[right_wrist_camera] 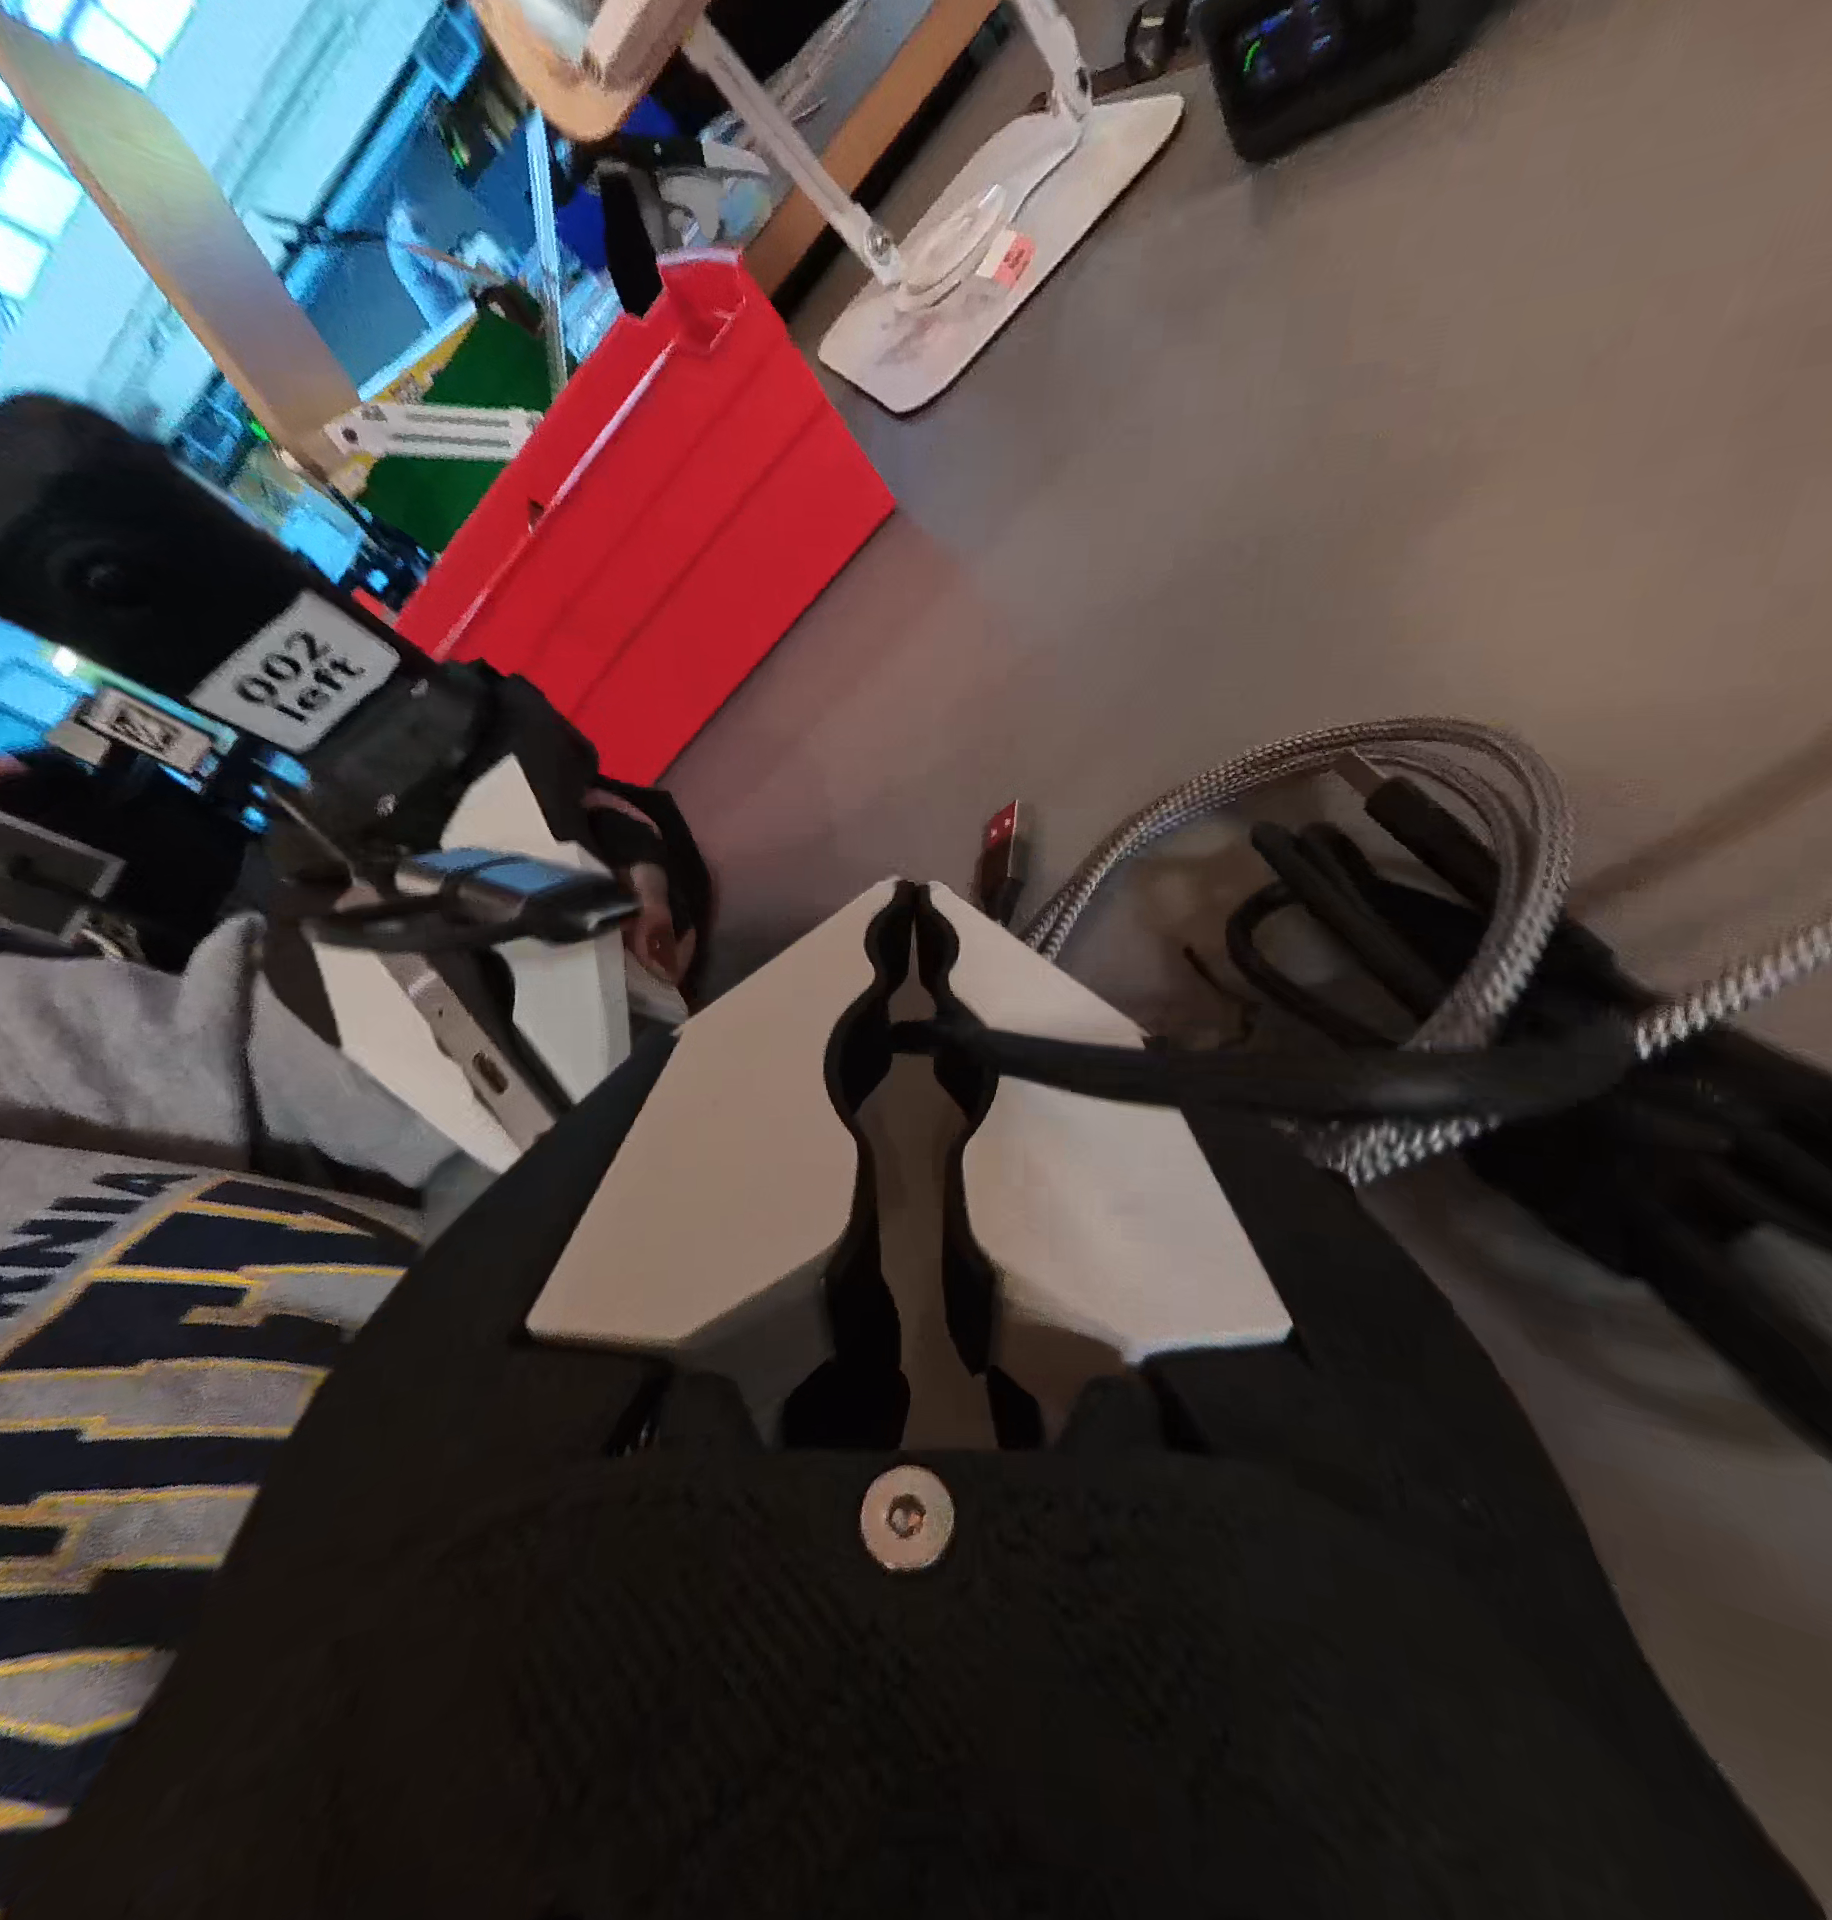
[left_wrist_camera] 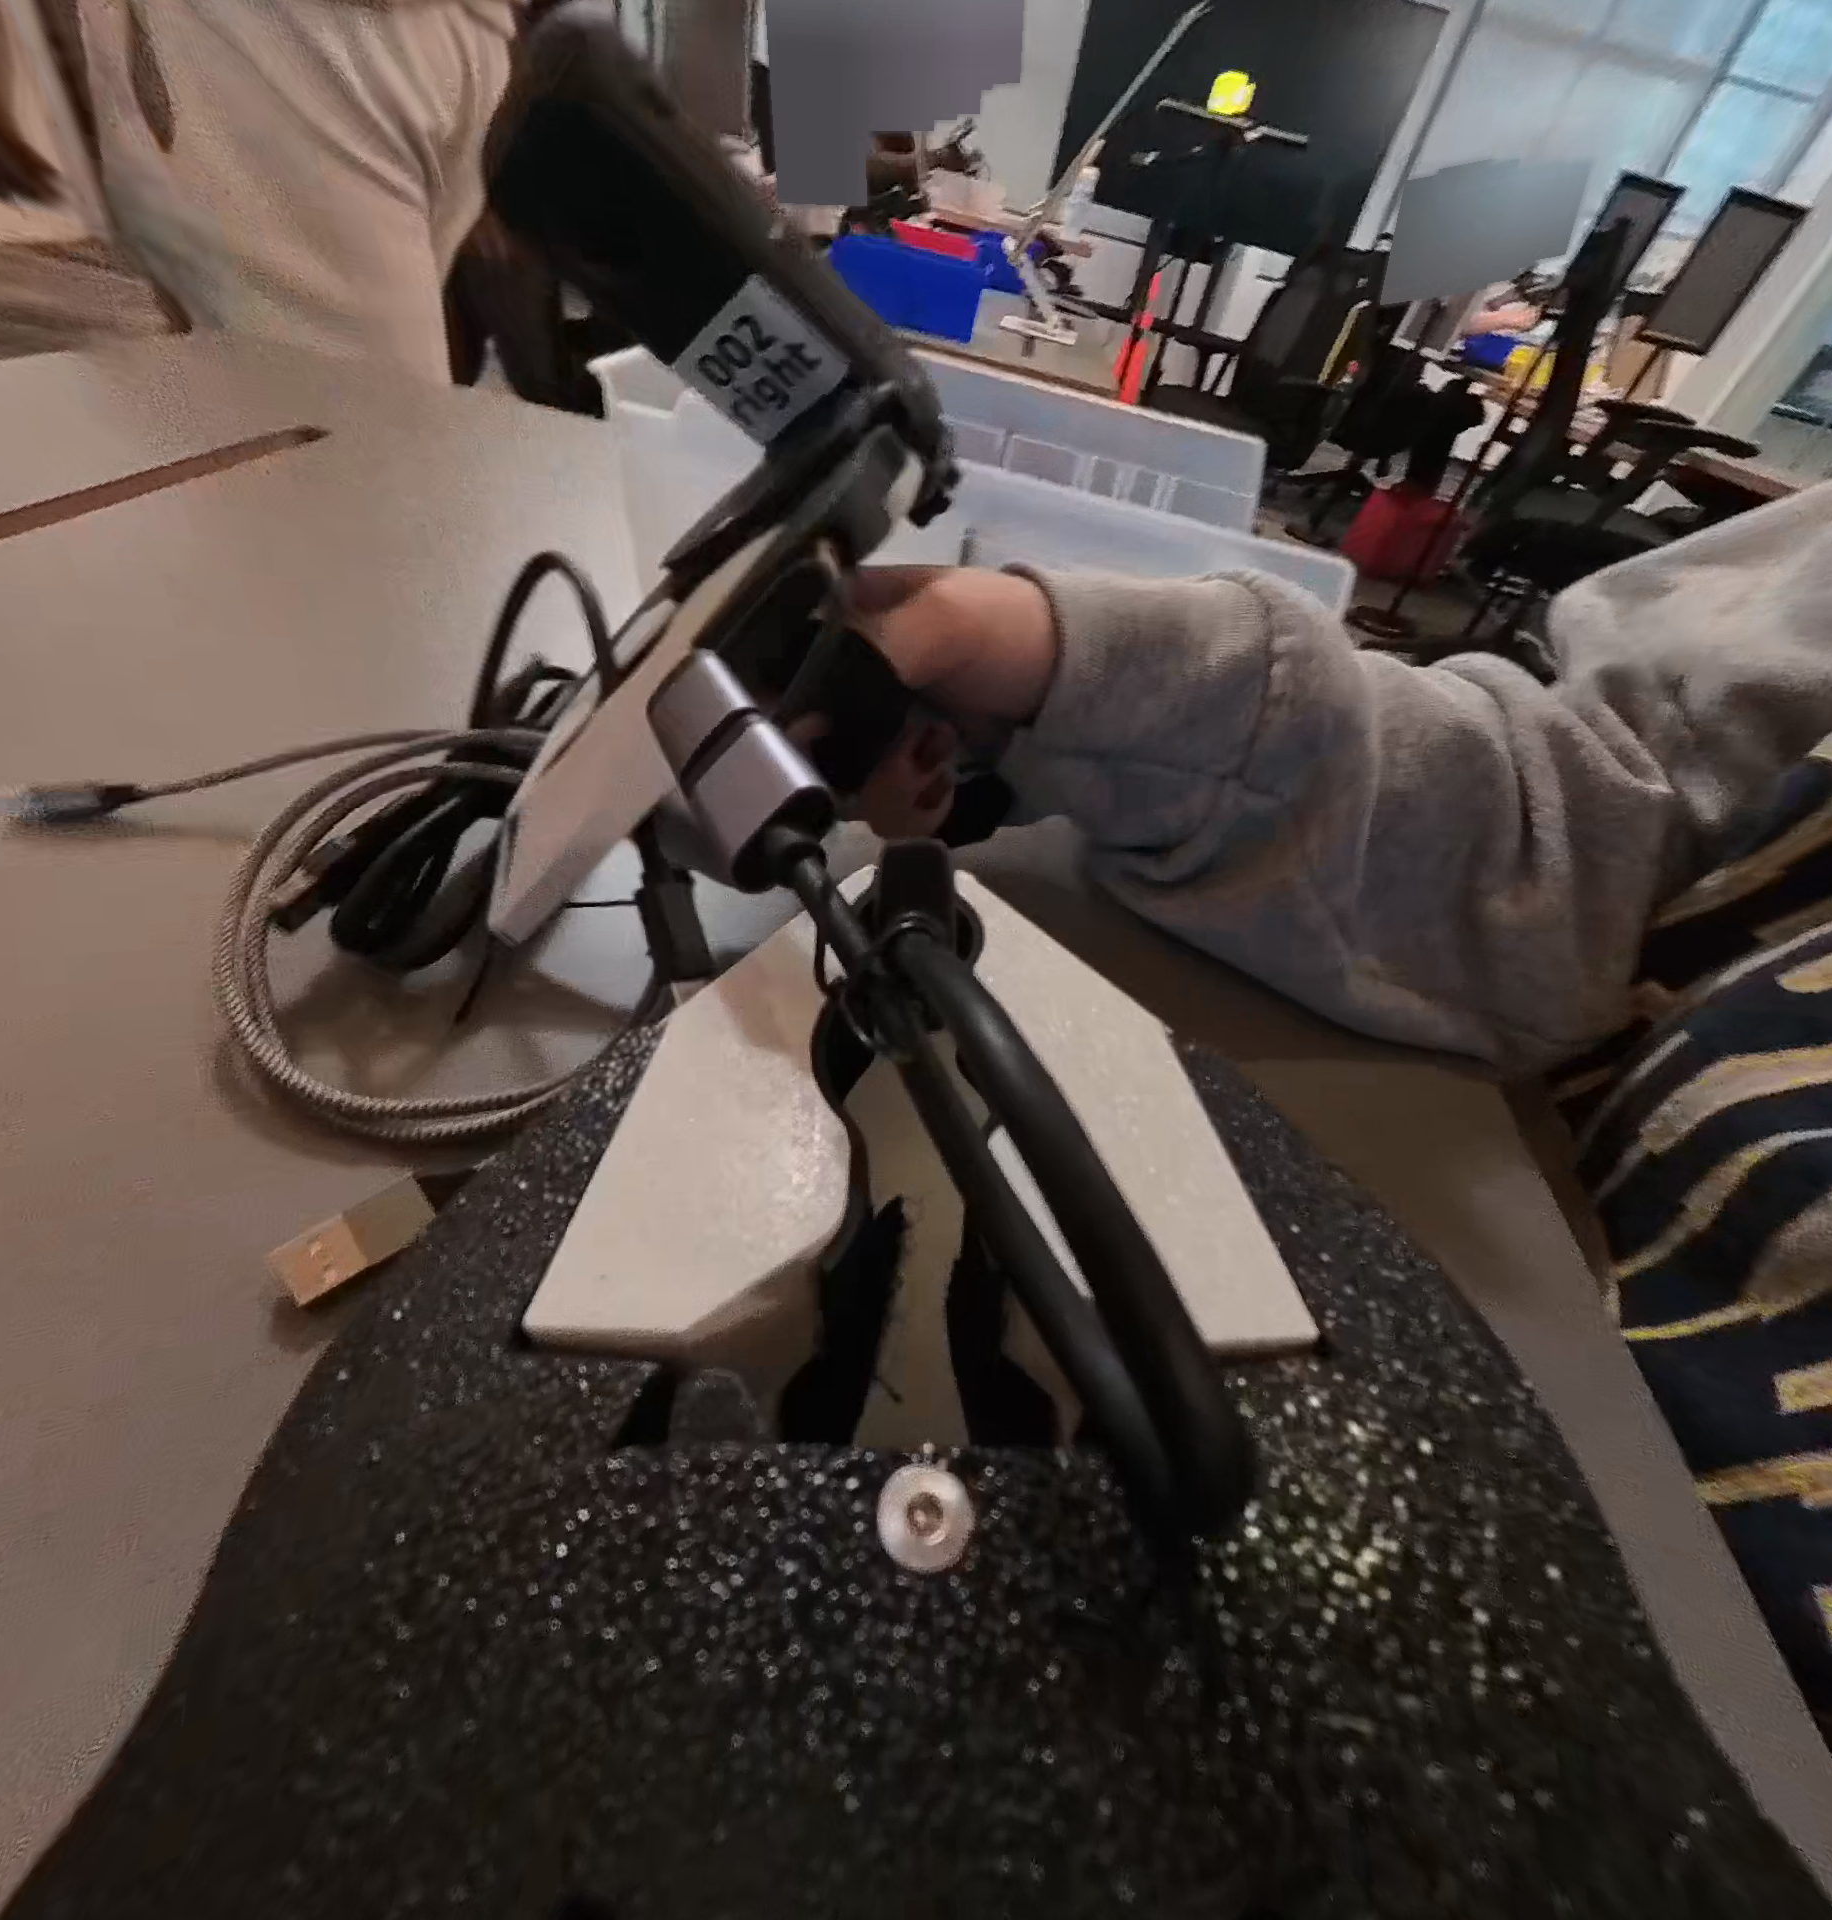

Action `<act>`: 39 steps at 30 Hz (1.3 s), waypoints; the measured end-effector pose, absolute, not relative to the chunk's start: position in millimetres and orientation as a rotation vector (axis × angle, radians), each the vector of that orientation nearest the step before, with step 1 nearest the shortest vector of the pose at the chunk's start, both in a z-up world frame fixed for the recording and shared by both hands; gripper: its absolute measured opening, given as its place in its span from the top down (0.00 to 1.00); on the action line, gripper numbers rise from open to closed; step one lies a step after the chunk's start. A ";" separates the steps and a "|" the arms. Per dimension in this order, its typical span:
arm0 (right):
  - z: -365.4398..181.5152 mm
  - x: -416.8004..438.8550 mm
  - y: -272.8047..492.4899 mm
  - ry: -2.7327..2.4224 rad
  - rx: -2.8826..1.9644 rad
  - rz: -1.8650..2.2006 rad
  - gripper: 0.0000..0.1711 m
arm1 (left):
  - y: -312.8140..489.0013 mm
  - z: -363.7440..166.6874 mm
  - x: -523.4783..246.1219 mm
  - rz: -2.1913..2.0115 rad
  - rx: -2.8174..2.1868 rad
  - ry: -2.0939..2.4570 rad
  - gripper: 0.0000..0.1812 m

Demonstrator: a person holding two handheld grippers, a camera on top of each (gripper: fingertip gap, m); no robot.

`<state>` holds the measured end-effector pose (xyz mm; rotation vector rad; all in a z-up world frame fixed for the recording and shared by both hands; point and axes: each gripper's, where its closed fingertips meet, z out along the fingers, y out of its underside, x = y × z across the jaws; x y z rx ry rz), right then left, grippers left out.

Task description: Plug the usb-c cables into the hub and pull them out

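Observation:
In the left wrist view my left gripper (left_wrist_camera: 912, 914) is shut on the black cable (left_wrist_camera: 839, 914) just behind a small grey metal hub (left_wrist_camera: 740, 748), which sticks out past the fingertips above the table. A thicker black cable (left_wrist_camera: 1078, 1153) loops back over my right finger. My right gripper (left_wrist_camera: 522, 920) is just left of the hub, and a black plug (left_wrist_camera: 678, 920) hangs under it. In the right wrist view my right gripper (right_wrist_camera: 914, 894) has its tips pressed together. A black cable (right_wrist_camera: 1151, 1065) is pinched between its pads partway down. The hub (right_wrist_camera: 517, 883) is to the left, in the left gripper.
A coil of grey braided and black cables (right_wrist_camera: 1463, 790) lies on the brown table (right_wrist_camera: 1307, 468), also in the left wrist view (left_wrist_camera: 299, 987). Loose plugs (left_wrist_camera: 346, 1247) (right_wrist_camera: 1005, 842) lie nearby. A red bin (right_wrist_camera: 663, 540), a white stand base (right_wrist_camera: 995, 260) and a grey sleeve (left_wrist_camera: 1307, 810) surround the work. The gap from one gripper's tips to the other's is roughly 8 cm.

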<state>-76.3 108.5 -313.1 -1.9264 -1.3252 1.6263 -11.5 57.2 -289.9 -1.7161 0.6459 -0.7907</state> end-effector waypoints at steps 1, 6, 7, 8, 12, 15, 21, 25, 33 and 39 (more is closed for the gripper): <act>-315.9 -78.1 106.7 -1.359 -1.906 1.593 1.00 | 60.3 -292.7 -15.4 -0.777 -1.739 0.623 0.96; -323.1 -75.6 100.4 -1.480 -1.869 1.521 1.00 | 73.4 -300.4 -39.4 -0.736 -1.820 0.474 0.96; -323.3 -73.7 99.7 -1.493 -1.873 1.530 1.00 | 75.8 -302.6 -44.6 -0.720 -1.838 0.446 0.96; -324.2 -71.9 99.9 -1.500 -1.882 1.534 1.00 | 76.6 -304.4 -47.6 -0.716 -1.852 0.436 0.96; -332.7 -65.0 103.3 -1.535 -1.915 1.504 0.99 | 76.5 -313.0 -50.2 -0.717 -1.911 0.437 0.96; -337.1 -60.7 101.2 -1.573 -1.930 1.509 0.98 | 76.3 -319.8 -49.4 -0.675 -1.951 0.469 0.96; -344.2 -52.1 94.6 -1.649 -1.971 1.510 0.95 | 75.6 -329.2 -46.8 -0.580 -1.991 0.542 0.96; -347.1 -49.7 94.7 -1.656 -1.995 1.506 0.96 | 75.2 -329.2 -46.7 -0.597 -1.994 0.538 0.96; -338.6 -48.7 100.5 -1.679 -1.915 1.414 0.97 | 72.0 -328.2 -46.8 -0.617 -1.985 0.572 0.96; -299.0 -53.0 87.4 -1.720 -1.550 1.447 0.97 | 65.4 -318.1 -43.5 -0.760 -1.925 0.586 0.96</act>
